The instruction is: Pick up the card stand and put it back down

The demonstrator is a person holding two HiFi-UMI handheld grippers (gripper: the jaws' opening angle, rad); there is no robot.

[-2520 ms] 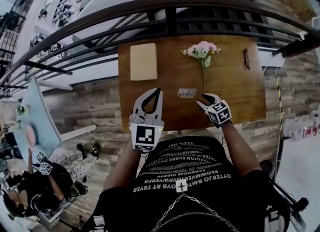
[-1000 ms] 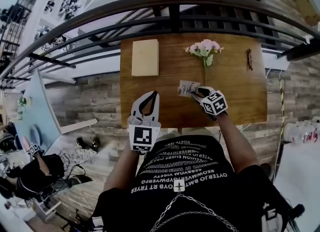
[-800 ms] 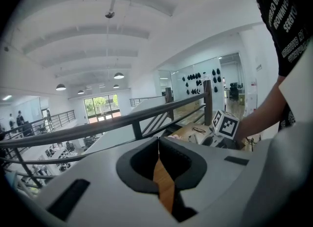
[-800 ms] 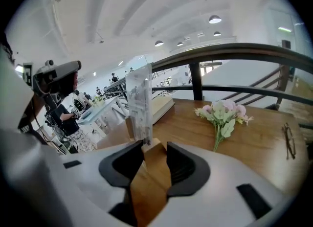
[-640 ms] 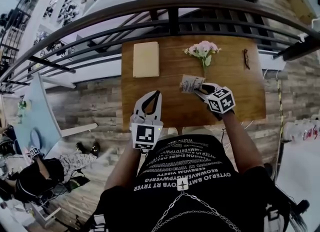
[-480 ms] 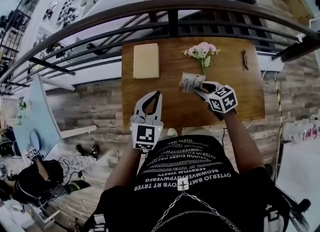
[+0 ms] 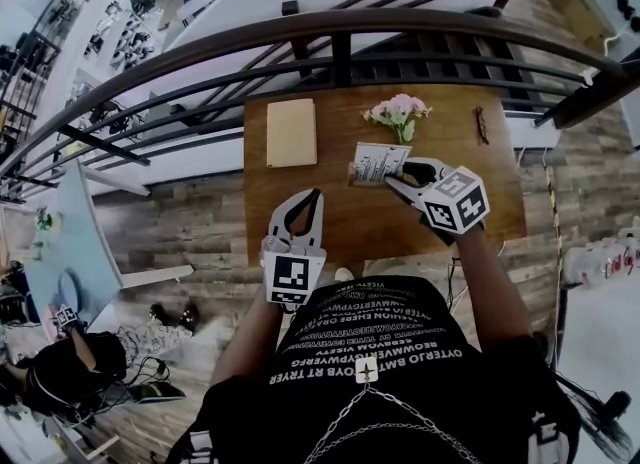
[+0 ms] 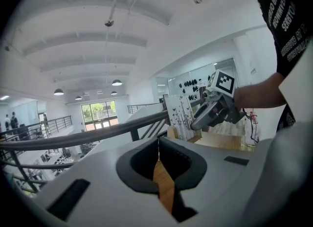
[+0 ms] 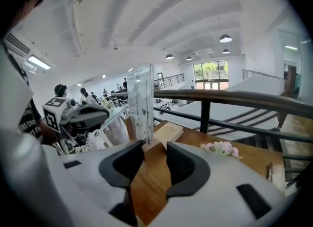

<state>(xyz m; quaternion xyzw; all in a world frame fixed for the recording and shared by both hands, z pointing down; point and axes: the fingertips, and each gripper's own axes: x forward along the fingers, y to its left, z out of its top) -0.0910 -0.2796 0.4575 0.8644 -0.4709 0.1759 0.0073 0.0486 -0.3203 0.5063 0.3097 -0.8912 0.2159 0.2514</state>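
My right tongs (image 7: 392,180) clamp the card stand (image 7: 378,163), the table (image 7: 330,227) below them, so only the set-down is left; my left tongs (image 7: 316,195) are closed, empty.

A brown wooden table (image 7: 330,214) carries three things along its far edge. A tan book (image 7: 291,132) lies near the far left corner, pink flowers (image 7: 395,110) at mid-edge, and dark glasses (image 7: 481,124) toward the far right corner.
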